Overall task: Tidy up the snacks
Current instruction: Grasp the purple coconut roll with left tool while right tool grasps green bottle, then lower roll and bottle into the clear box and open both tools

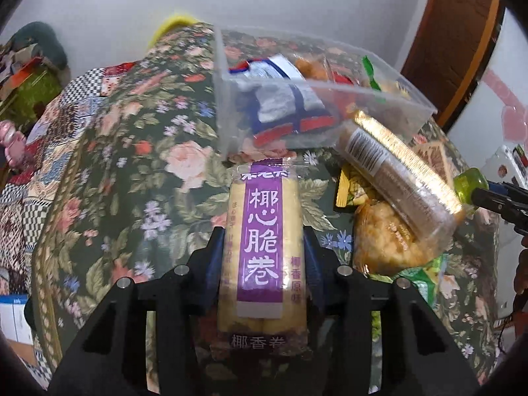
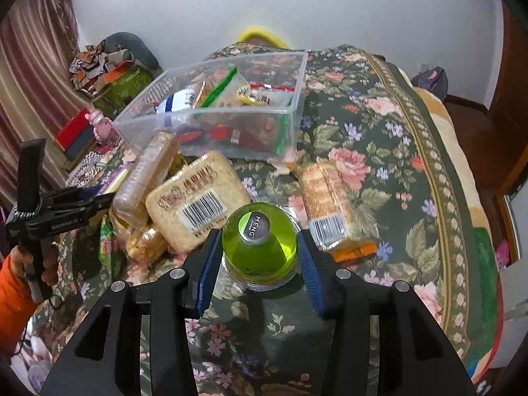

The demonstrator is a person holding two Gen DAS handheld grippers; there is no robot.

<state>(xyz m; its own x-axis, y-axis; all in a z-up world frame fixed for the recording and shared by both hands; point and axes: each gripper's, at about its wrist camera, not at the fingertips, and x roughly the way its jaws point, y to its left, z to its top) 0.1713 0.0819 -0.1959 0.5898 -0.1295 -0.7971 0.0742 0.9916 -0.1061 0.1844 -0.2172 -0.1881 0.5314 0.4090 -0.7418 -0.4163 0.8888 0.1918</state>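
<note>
My left gripper (image 1: 264,247) is shut on a long yellow roll-biscuit pack with a purple label (image 1: 262,231), held lengthways above the floral cloth. A clear plastic bin (image 1: 231,105) with several snack packs stands just beyond it. My right gripper (image 2: 259,247) is shut on a green jelly cup (image 2: 259,247), held over the cloth. The bin (image 2: 211,122) lies ahead of it. The left gripper also shows in the right wrist view (image 2: 99,198), and the green cup shows in the left wrist view (image 1: 470,183).
Loose snacks lie in front of the bin: a clear-wrapped cracker tube (image 1: 396,171), a puffed-snack bag (image 1: 386,237), a bread pack with a barcode (image 2: 198,204) and an orange biscuit pack (image 2: 330,204). The floral cloth (image 2: 379,132) covers the surface. A door (image 1: 455,43) stands far right.
</note>
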